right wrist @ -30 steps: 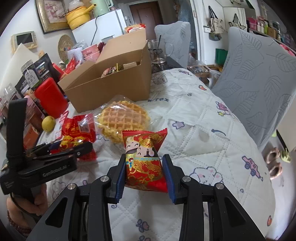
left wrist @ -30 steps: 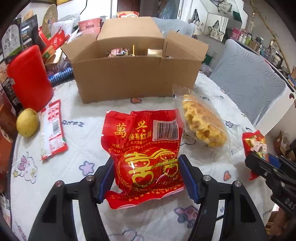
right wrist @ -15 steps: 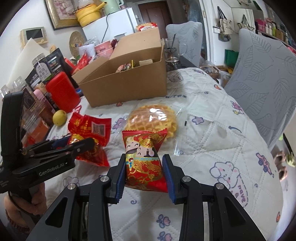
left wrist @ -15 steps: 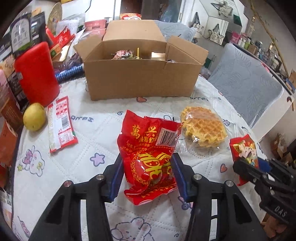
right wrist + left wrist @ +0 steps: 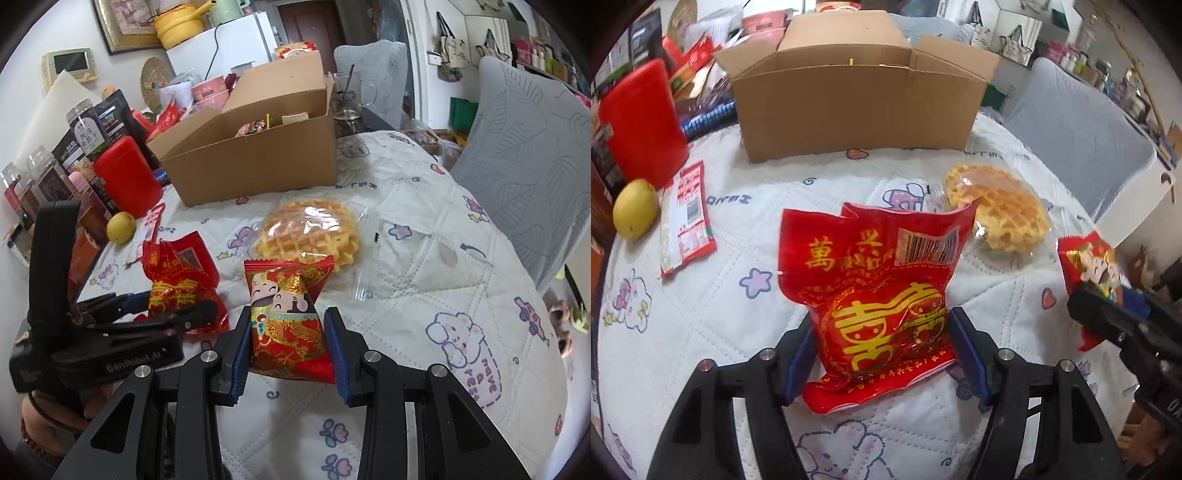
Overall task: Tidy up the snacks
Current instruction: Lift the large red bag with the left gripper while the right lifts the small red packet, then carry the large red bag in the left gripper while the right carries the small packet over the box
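Waffle pack (image 5: 997,210) before cardboard box (image 5: 857,107) | lemon (image 5: 635,214), red canister (image 5: 642,122) left

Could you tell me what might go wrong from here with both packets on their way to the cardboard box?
The left gripper is opening around the large red packet, so it may drop short of the cardboard box. The right gripper pinches only the small red packet's lower part; it could slip. Either might land on the waffle bag.
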The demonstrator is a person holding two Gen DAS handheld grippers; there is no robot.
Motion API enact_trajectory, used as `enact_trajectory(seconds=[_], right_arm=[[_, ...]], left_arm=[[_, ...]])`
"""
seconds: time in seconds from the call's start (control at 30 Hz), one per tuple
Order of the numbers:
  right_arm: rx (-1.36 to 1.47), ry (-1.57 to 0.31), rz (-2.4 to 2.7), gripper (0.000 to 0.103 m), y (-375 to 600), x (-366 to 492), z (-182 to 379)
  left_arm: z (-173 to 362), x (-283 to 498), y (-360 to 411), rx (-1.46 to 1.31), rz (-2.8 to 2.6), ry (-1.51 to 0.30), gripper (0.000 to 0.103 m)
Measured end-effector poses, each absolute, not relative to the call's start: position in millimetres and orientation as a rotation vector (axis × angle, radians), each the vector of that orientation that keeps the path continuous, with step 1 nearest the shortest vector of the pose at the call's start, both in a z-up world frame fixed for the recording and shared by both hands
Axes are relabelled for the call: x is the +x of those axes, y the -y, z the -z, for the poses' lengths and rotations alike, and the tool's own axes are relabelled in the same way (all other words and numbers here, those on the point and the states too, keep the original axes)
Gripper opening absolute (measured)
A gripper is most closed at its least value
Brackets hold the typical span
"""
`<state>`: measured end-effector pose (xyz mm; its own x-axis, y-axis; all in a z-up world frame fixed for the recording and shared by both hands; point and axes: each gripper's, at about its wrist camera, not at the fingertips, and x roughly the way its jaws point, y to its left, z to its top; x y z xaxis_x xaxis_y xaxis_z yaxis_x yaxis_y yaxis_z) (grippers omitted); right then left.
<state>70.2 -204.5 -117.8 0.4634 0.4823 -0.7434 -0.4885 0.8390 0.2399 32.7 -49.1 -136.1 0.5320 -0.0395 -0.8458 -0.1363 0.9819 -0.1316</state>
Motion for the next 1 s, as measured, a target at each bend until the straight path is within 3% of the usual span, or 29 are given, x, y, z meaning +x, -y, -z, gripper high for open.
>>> enact_trajectory(seconds=[0.57,1.0], right_arm=[[-0.003,-0.902,-0.632,0.037,196,62,113],[-0.014,-0.815,-0.686,0.037,177,59,80]], left_arm=[[107,13,45,-0.197,-0.052,-0.904,0.063],[53,3,33,-0.195,-0.043,-0.783,0.063]])
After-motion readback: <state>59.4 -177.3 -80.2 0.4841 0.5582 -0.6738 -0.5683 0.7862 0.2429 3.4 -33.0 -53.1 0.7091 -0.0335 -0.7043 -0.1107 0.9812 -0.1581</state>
